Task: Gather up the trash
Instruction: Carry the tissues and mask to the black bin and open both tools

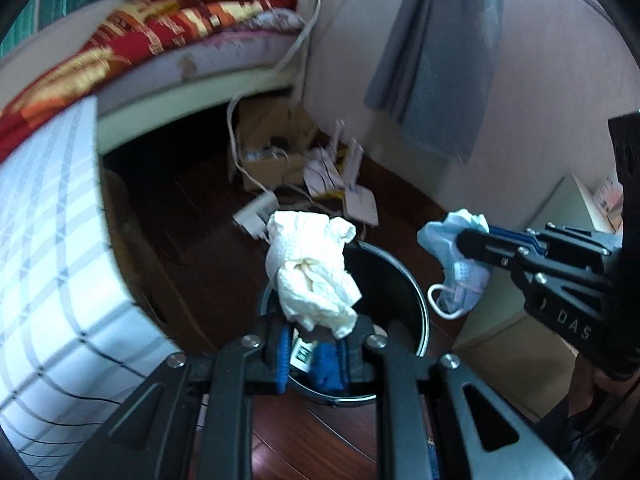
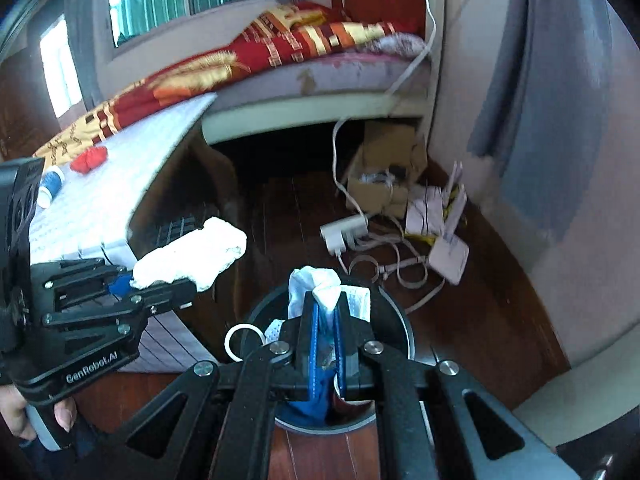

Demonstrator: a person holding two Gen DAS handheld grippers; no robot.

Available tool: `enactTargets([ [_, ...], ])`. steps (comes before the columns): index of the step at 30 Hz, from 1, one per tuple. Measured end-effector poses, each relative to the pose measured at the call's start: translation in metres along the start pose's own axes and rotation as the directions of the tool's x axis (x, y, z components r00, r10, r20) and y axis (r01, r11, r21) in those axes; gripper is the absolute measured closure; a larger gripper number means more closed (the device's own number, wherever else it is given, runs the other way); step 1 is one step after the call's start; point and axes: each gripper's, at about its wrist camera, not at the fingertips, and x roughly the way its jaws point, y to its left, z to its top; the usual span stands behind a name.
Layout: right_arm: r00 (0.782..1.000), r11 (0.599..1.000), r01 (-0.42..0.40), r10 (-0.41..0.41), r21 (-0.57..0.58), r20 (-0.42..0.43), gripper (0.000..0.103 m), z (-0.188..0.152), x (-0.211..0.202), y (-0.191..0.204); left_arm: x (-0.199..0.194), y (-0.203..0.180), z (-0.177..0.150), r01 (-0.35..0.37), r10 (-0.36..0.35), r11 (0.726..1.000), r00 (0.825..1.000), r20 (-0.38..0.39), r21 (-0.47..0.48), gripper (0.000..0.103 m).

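My left gripper (image 1: 314,330) is shut on a crumpled white paper towel (image 1: 310,264) and holds it above the black round trash bin (image 1: 404,276) on the floor. It also shows in the right wrist view (image 2: 168,280), with the towel (image 2: 192,254) to the left of the bin (image 2: 404,328). My right gripper (image 2: 326,312) is shut on a light blue face mask (image 2: 320,286) right over the bin. In the left wrist view the mask (image 1: 456,256) hangs from the right gripper (image 1: 466,246) beside the bin's right rim, its ear loop dangling. Blue trash lies inside the bin.
A table with a checked white cloth (image 1: 48,240) stands at left, carrying a red item (image 2: 90,160) and a small cup (image 2: 50,186). A bed (image 2: 304,64), cardboard boxes (image 2: 384,172), a power strip (image 2: 344,232), cables and white routers (image 2: 448,252) lie beyond on the dark wood floor.
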Motion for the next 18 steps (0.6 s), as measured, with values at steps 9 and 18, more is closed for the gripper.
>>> enactTargets([
  [9,0.988,0.998,-0.061,0.063,0.015,-0.143,0.094,-0.041,0.063,-0.019,0.072,-0.010,-0.017,0.050,-0.047,0.999,0.983,-0.178,0.013,0.081],
  [18,0.948,0.996,0.081,-0.067,0.030,-0.311,0.007,-0.077,0.125,-0.053,0.089,0.009,-0.034,-0.122,0.117,0.993,0.975,-0.189,-0.013,0.000],
])
